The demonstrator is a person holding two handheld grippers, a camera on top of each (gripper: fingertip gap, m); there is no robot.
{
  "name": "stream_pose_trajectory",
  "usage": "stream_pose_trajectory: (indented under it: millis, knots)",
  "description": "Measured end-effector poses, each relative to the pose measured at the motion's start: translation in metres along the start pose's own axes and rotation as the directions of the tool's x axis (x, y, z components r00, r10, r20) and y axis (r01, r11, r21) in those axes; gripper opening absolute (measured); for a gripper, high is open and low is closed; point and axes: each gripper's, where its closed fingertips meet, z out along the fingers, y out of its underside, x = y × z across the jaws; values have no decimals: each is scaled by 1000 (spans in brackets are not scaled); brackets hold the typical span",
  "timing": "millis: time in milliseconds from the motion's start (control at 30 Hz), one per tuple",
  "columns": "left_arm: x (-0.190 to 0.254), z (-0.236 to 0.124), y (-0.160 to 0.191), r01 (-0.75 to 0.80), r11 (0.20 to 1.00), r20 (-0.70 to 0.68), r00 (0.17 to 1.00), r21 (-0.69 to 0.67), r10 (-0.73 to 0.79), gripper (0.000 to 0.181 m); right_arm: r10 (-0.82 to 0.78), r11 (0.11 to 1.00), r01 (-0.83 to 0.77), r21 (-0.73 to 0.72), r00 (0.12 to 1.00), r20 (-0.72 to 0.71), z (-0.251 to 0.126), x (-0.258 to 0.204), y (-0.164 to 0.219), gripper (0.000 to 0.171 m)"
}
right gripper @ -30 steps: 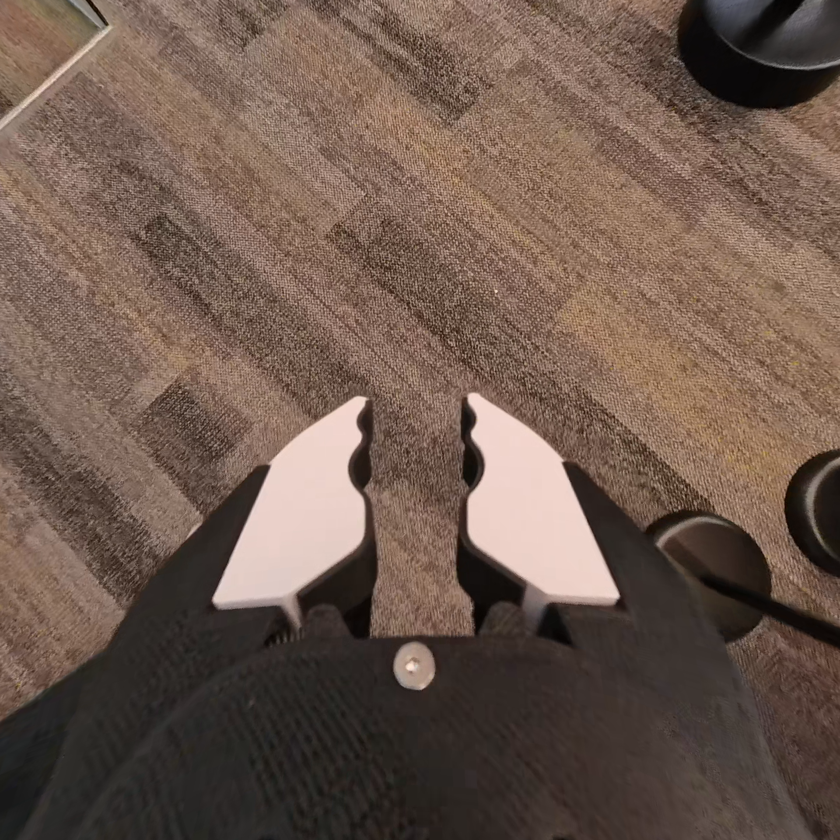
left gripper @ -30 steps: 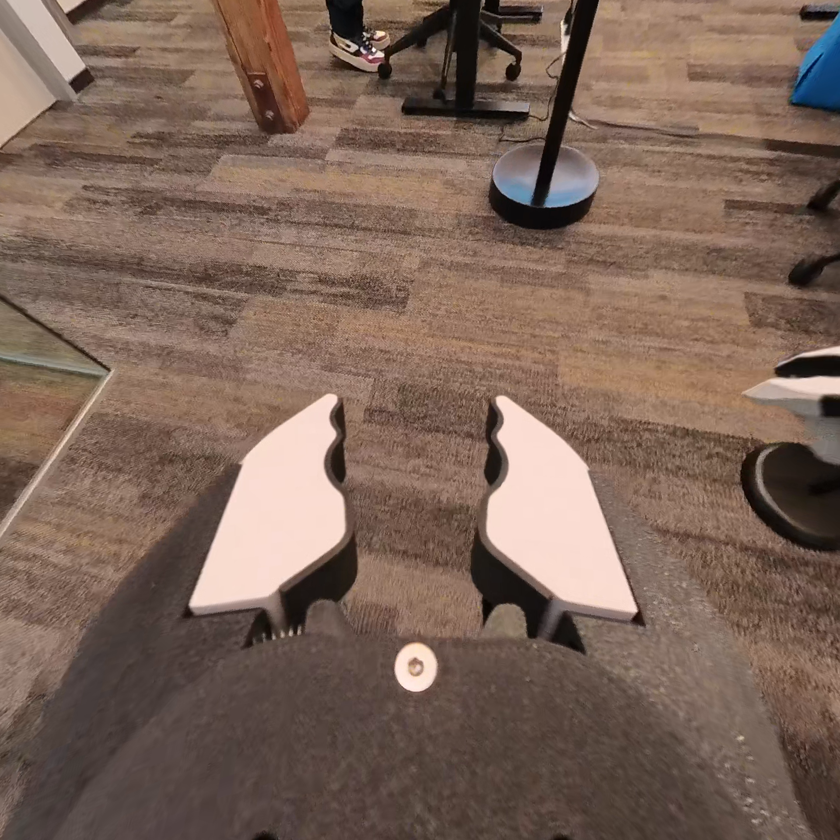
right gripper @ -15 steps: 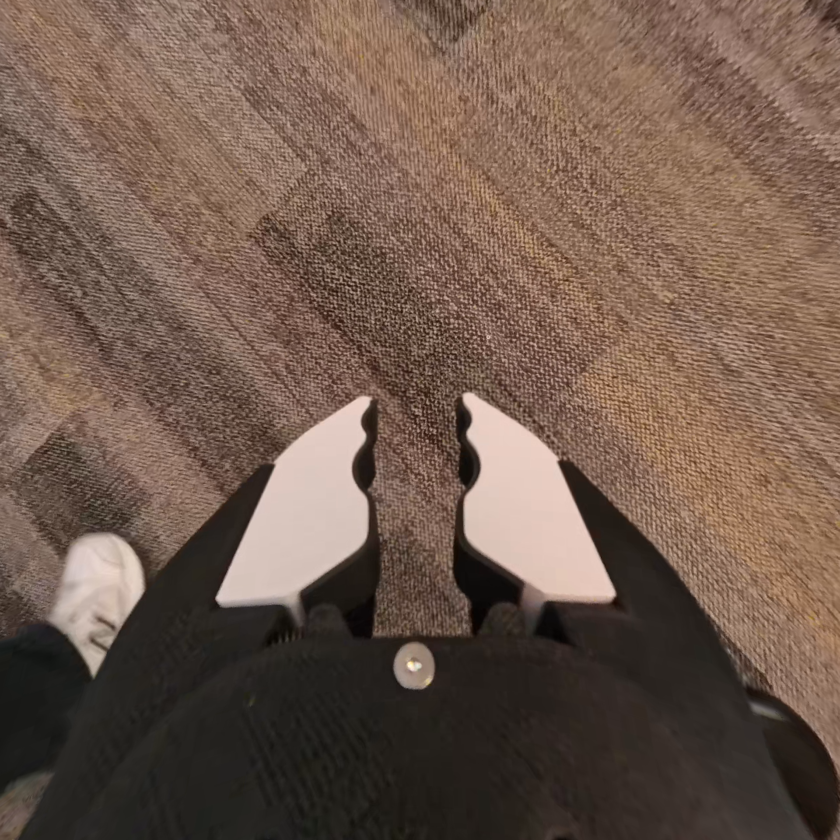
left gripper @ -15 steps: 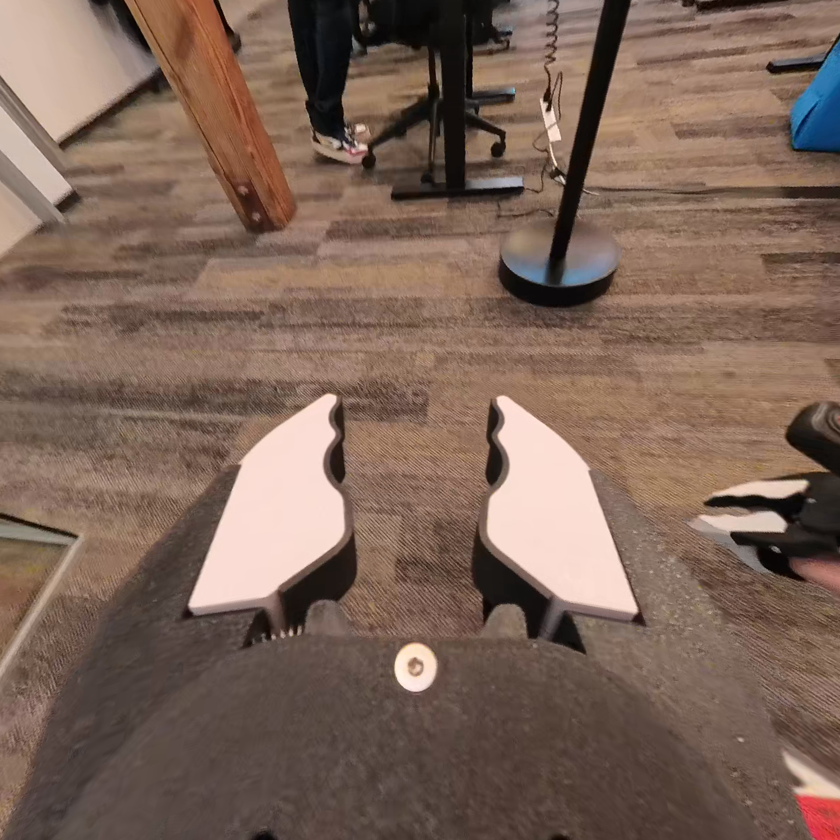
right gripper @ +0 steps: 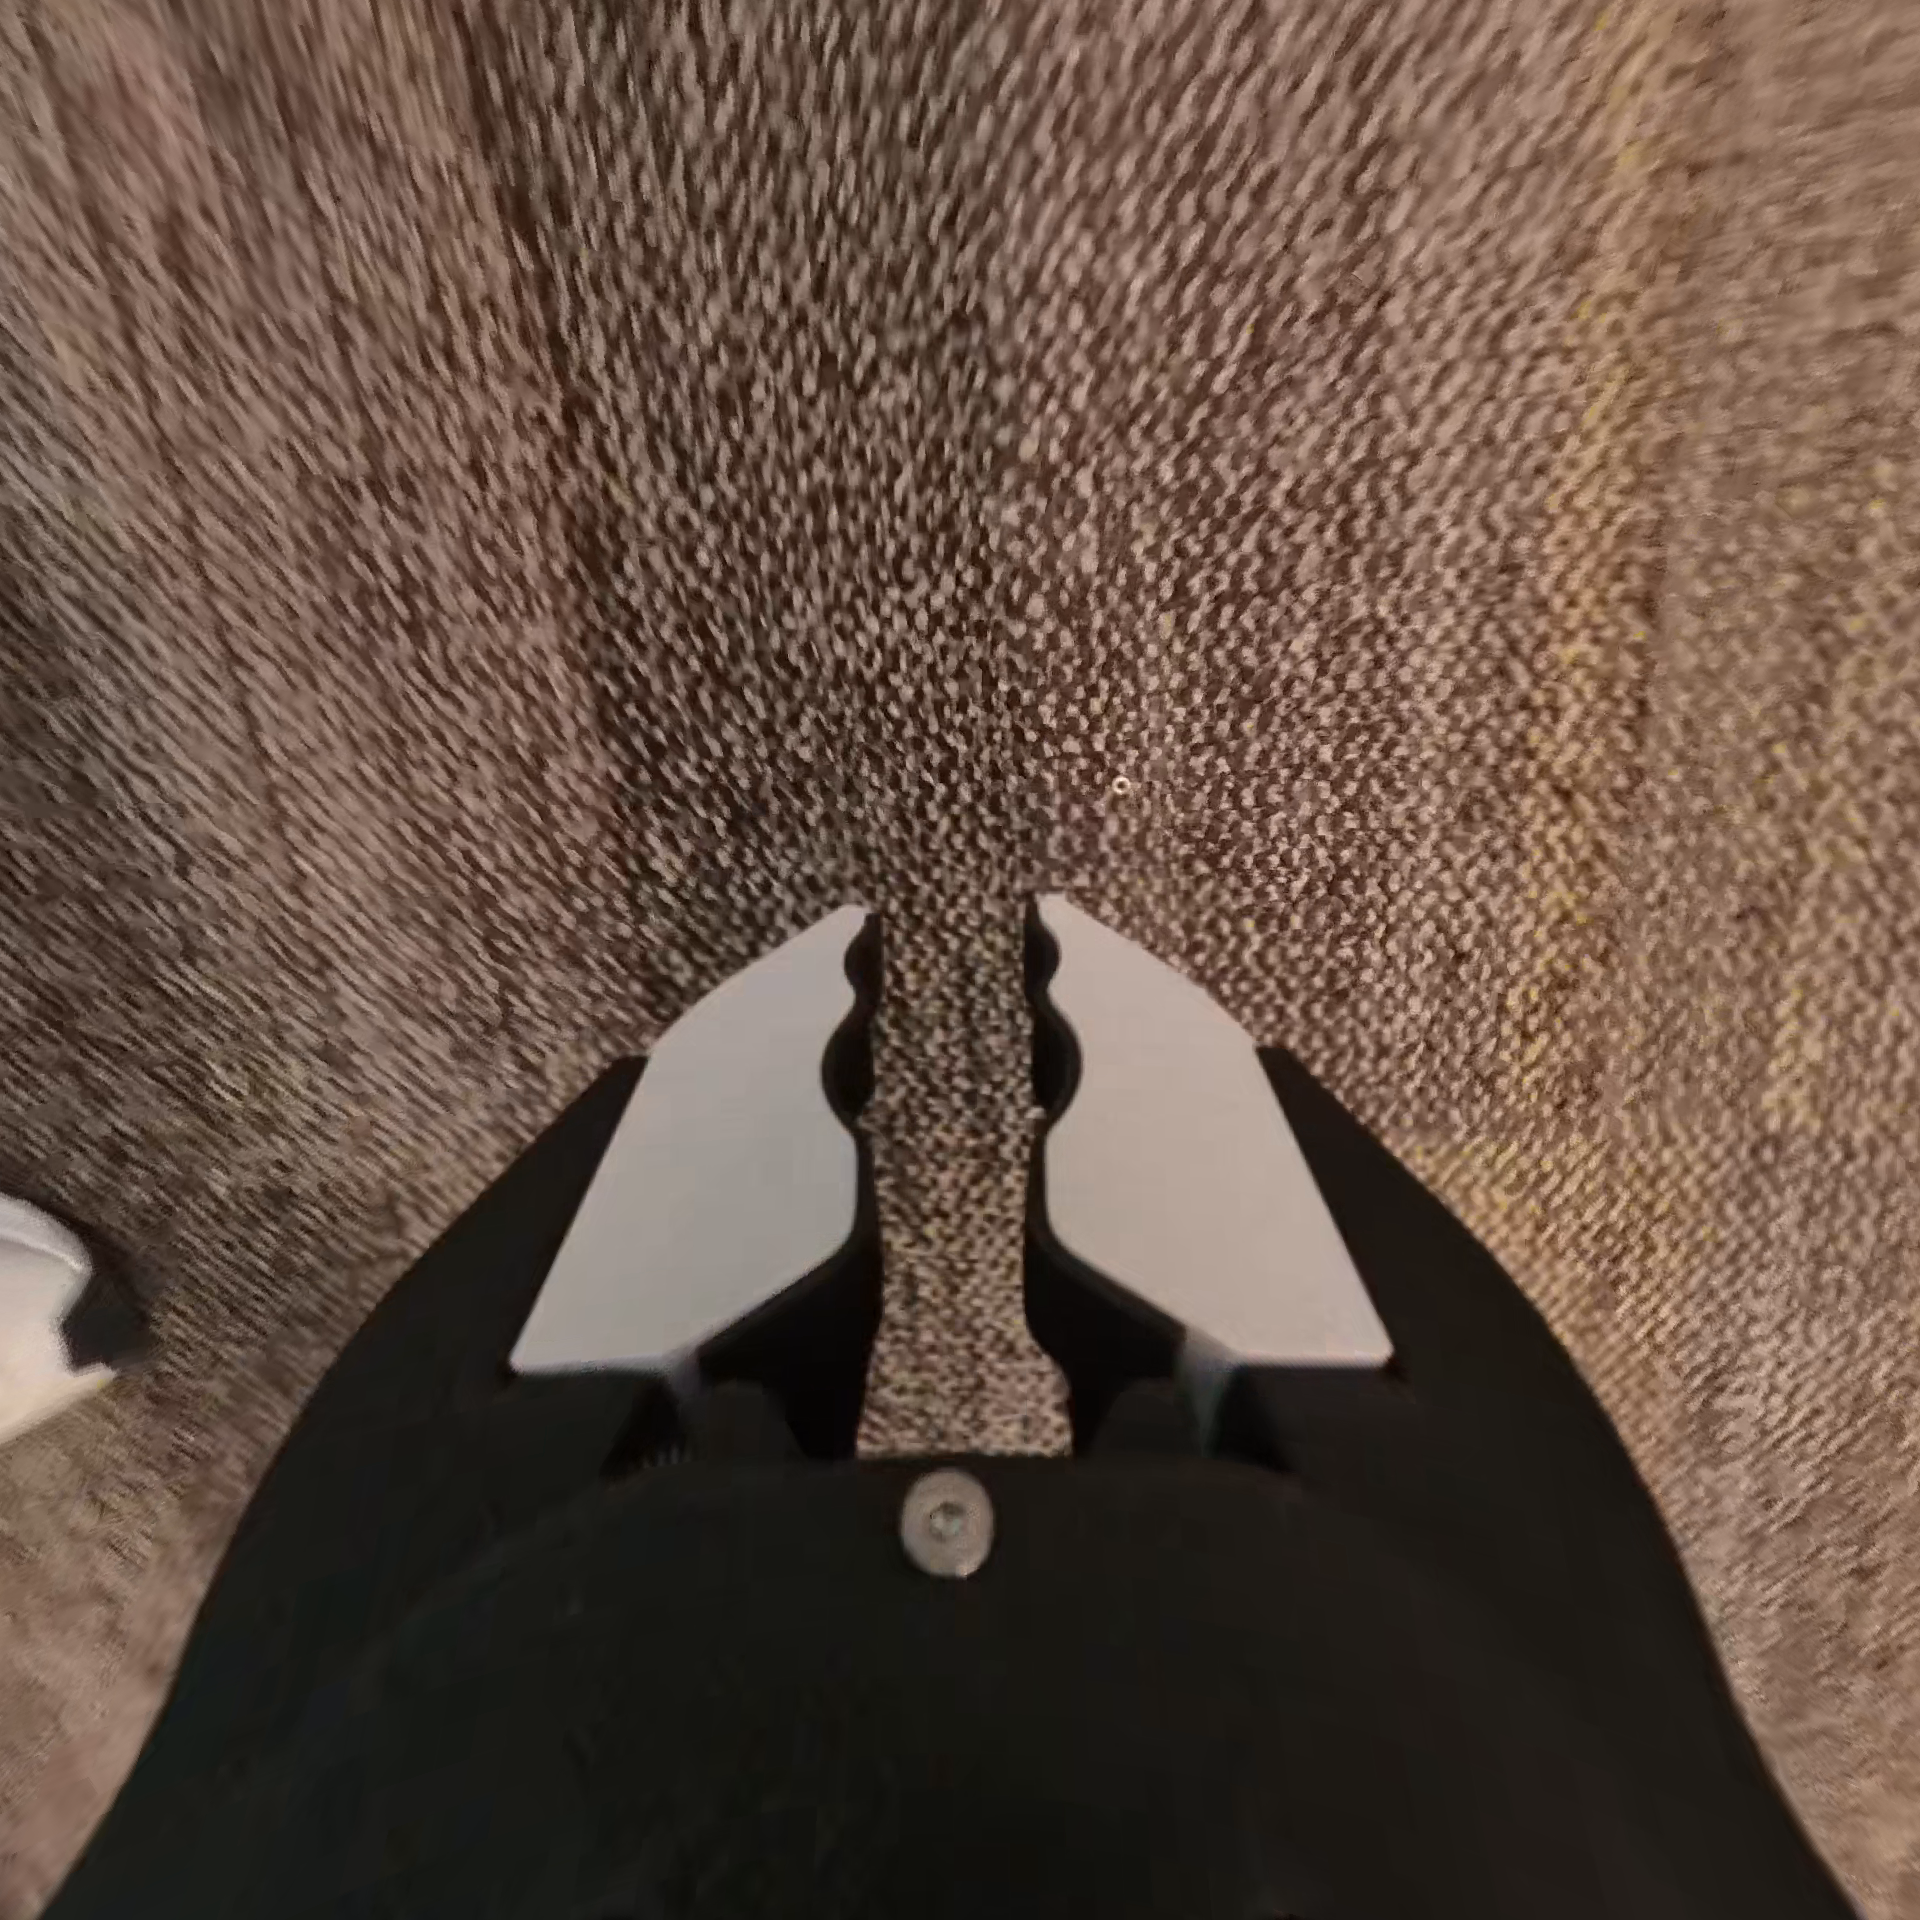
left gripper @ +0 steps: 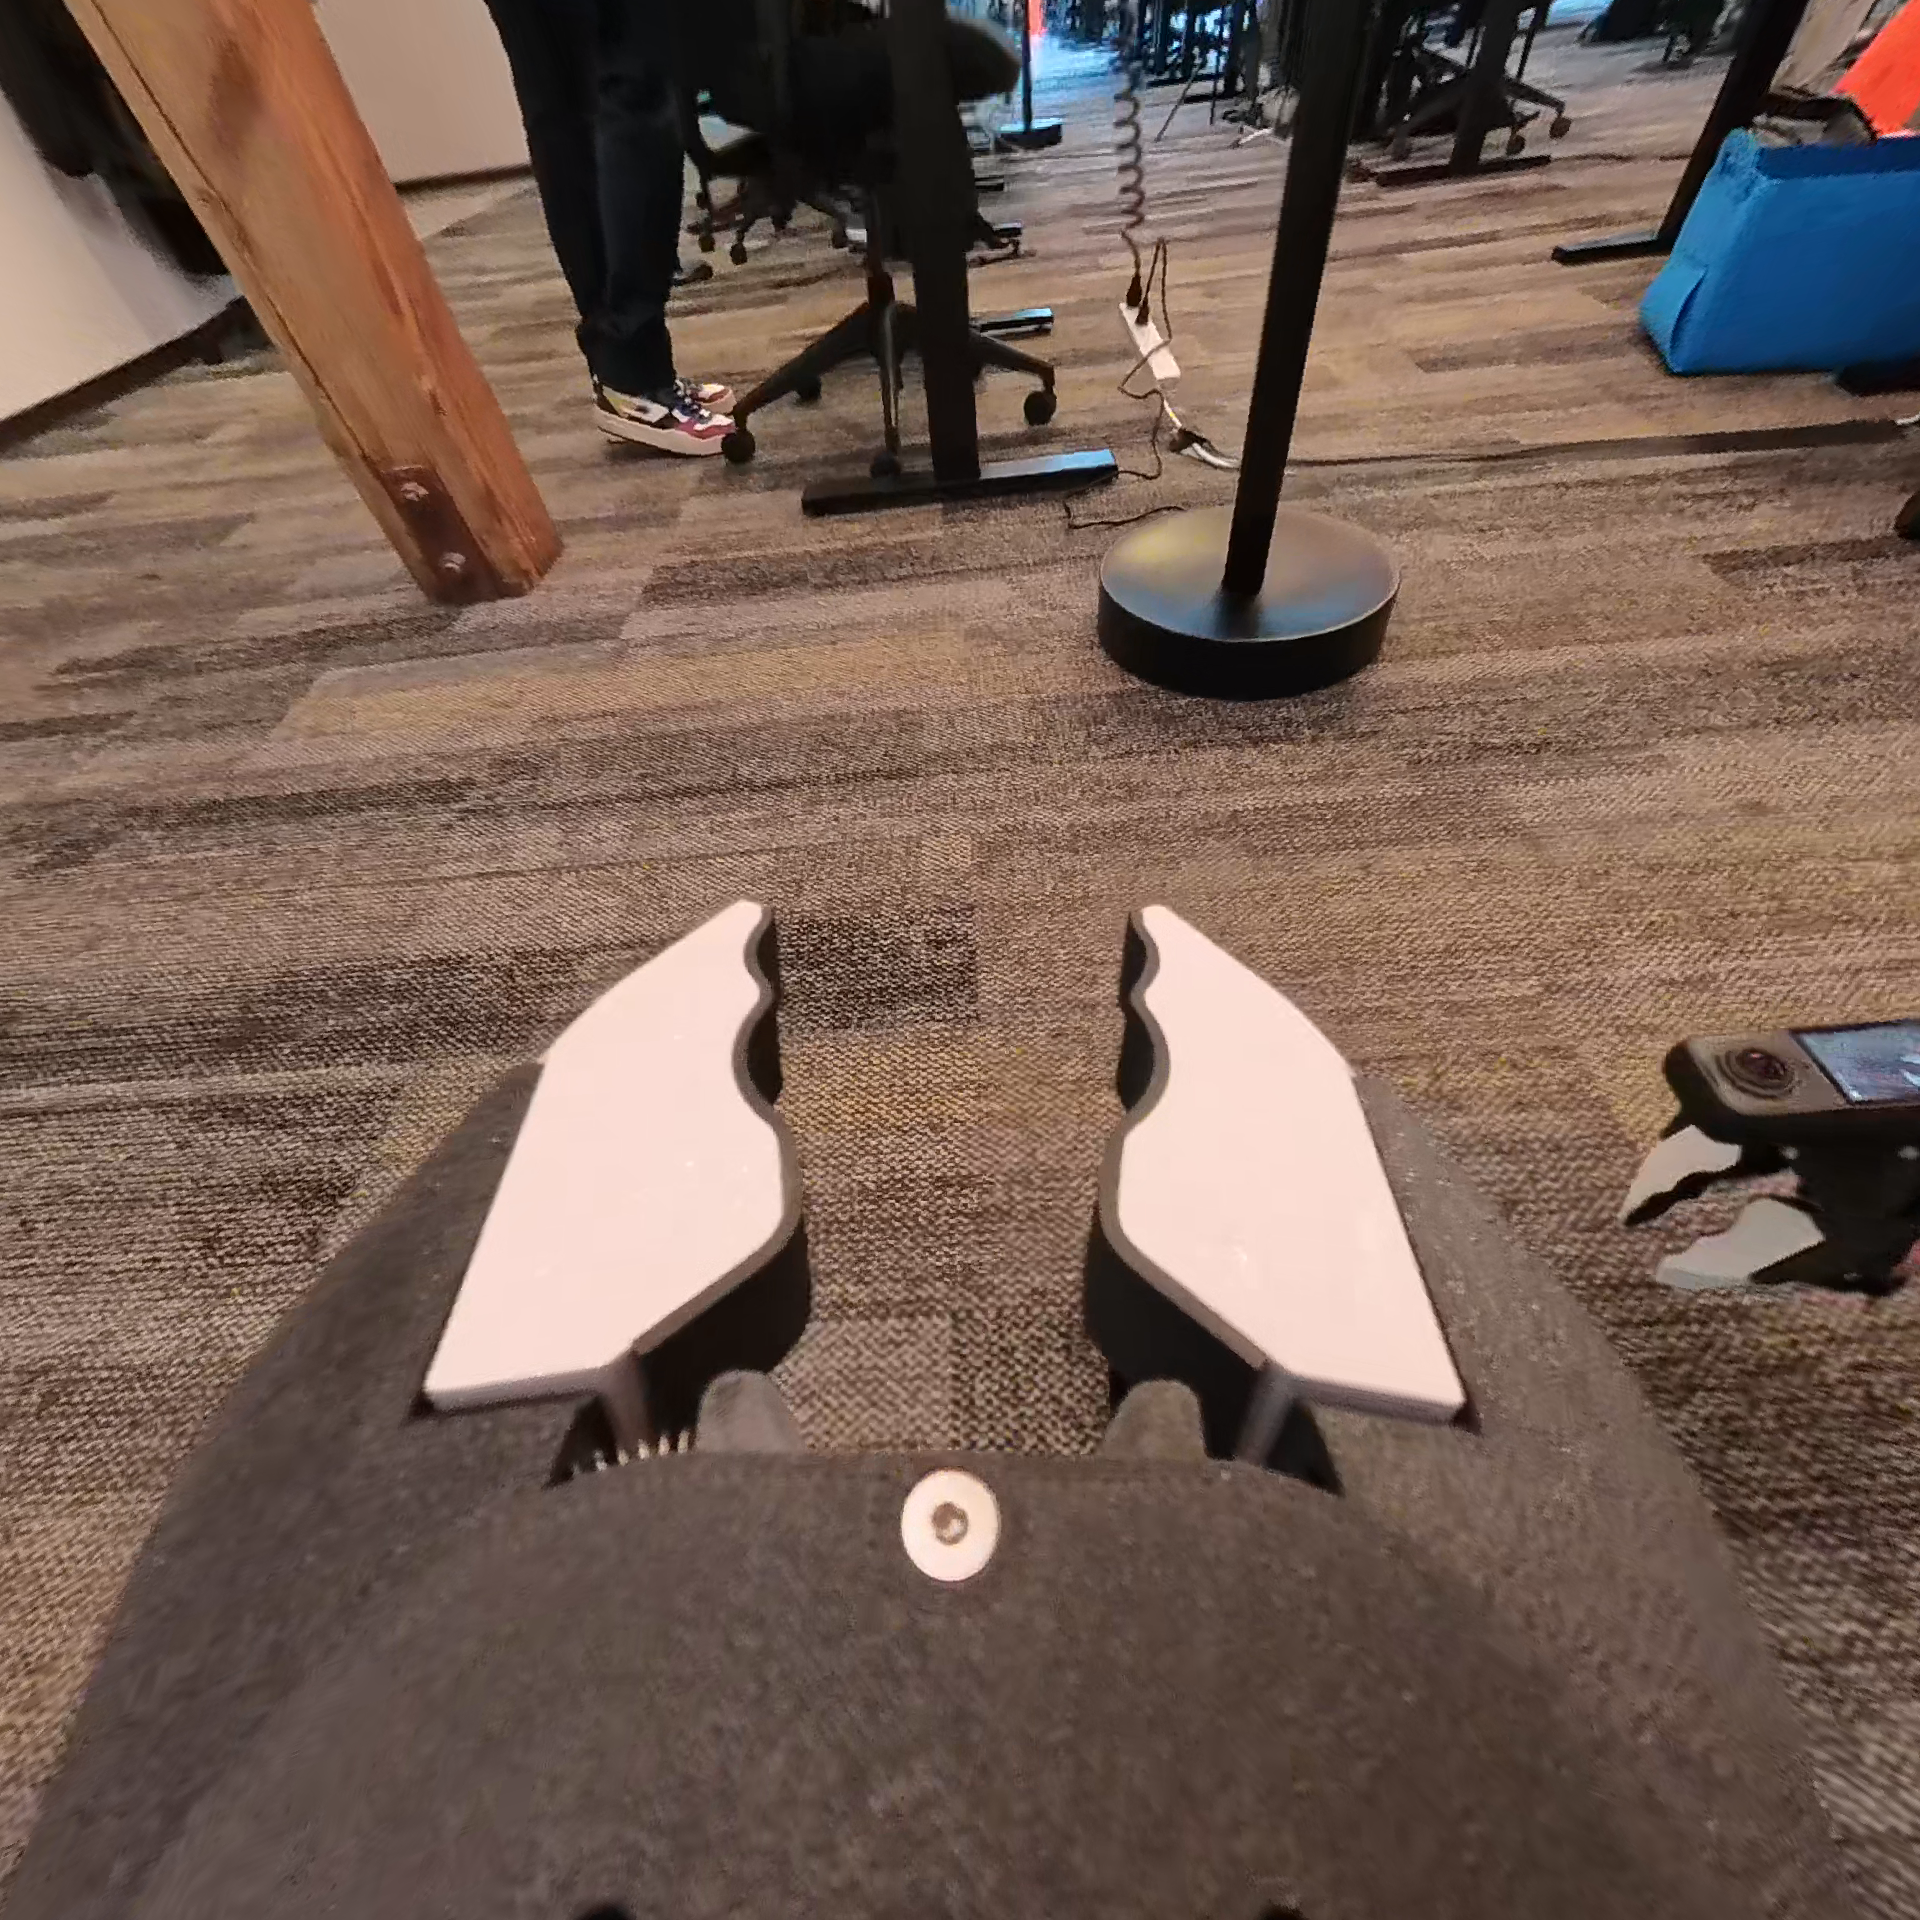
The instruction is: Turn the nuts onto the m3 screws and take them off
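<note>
A tiny silver nut [right gripper: 1119, 784] lies on the grey-brown carpet [right gripper: 1039, 416], just ahead and to the right of my right gripper's tips. My right gripper [right gripper: 954, 912] is close above the carpet, its jaws open by a narrow gap and empty. It also shows at the right edge of the left wrist view [left gripper: 1704, 1216], with its camera on top. My left gripper [left gripper: 948, 920] is wide open and empty, low over the carpet [left gripper: 416, 831]. No screw is in view.
Ahead of my left gripper stand a black round pole base [left gripper: 1247, 597], a slanted wooden post [left gripper: 343, 301], a black desk foot [left gripper: 956, 483], an office chair, a person's legs [left gripper: 623, 208] and a blue bag [left gripper: 1787, 260]. A white-and-black shape [right gripper: 42, 1320] sits at the right view's left edge. My hands' fingertips stand some 50 centimetres from each other. From my right tips it is roughly 12 centimetres to the tiny silver nut [right gripper: 1119, 784]; from my left, 55 centimetres.
My right gripper has dropped close to the carpet and its jaws have narrowed a little. My left gripper has tilted up and sunk lower; more of the room shows.
</note>
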Motion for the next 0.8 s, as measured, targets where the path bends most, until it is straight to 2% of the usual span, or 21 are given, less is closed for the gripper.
stream_pose_trajectory:
  millis: [133,400,800]
  knots:
    - [-12,23,24,-54,998,-5,999,28,55,64,-145,985,145,-89,989,12,35,20,11,27]
    - [-11,54,44,-66,997,-64,996,28,68,65,-350,924,357,-135,934,71,75,35,18,28]
    - [-16,56,65,-140,990,-55,988,18,141,65,-459,871,465,-160,885,79,100,40,15,26]
